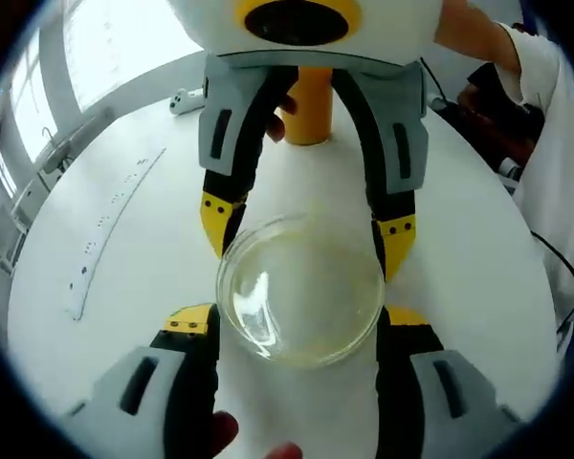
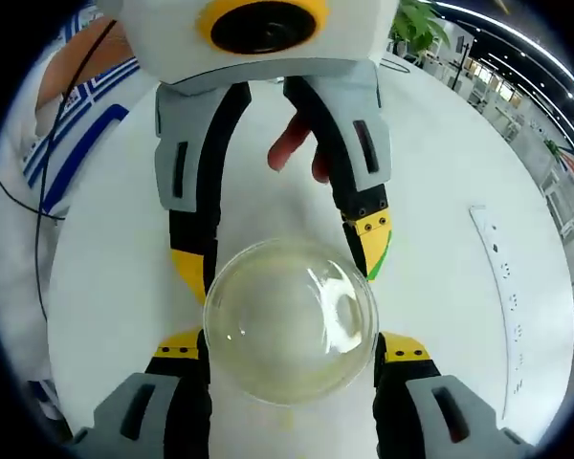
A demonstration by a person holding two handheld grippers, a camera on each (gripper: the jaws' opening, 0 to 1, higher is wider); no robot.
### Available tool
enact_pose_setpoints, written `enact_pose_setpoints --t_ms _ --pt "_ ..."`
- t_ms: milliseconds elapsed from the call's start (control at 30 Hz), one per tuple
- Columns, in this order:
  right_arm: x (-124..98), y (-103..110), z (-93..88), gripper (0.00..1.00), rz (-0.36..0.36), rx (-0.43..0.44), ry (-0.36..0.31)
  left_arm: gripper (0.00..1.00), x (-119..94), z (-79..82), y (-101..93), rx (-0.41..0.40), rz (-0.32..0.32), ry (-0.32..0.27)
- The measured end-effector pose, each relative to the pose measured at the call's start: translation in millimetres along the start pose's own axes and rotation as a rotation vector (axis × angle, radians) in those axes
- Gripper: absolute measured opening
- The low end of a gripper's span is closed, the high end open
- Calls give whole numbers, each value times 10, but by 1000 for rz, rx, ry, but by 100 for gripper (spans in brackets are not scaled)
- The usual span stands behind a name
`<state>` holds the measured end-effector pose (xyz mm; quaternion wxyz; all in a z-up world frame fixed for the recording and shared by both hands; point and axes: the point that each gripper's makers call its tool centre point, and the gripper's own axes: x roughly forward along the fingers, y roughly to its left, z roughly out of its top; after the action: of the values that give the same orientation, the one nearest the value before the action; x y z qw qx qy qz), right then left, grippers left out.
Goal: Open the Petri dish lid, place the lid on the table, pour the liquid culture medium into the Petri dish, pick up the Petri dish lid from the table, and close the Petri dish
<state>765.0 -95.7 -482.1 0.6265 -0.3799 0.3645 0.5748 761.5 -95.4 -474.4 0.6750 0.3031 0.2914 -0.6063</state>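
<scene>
Bracketing the Petri dish (image 1: 300, 290), both jaws stand spread; left gripper view adds an orange bottle (image 1: 308, 105).

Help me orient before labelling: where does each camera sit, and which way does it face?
Left gripper view: rides the left gripper, looks along its jaws at the Petri dish on the white table, facing the right gripper; fingers show below.
Right gripper view: rides the right gripper, facing the left gripper.
Shared: dish, table, both grippers, opposed.

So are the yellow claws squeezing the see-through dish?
Cannot tell. In the left gripper view, the left gripper jaws flank the Petri dish with yellow tips at its rim, but contact isn't plain.
</scene>
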Motion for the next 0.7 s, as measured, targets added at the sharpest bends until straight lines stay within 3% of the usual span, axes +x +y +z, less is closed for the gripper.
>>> enact_pose_setpoints --t_ms 233,400,700 --pt "-2 -7 -7 64 8 -3 0 58 6 -23 36 -10 -8 -14" --pt "-9 -9 -15 64 9 -12 8 57 6 -34 53 -12 1 24" --pt "-23 9 -16 64 14 -15 11 57 -15 -16 28 -27 7 4"
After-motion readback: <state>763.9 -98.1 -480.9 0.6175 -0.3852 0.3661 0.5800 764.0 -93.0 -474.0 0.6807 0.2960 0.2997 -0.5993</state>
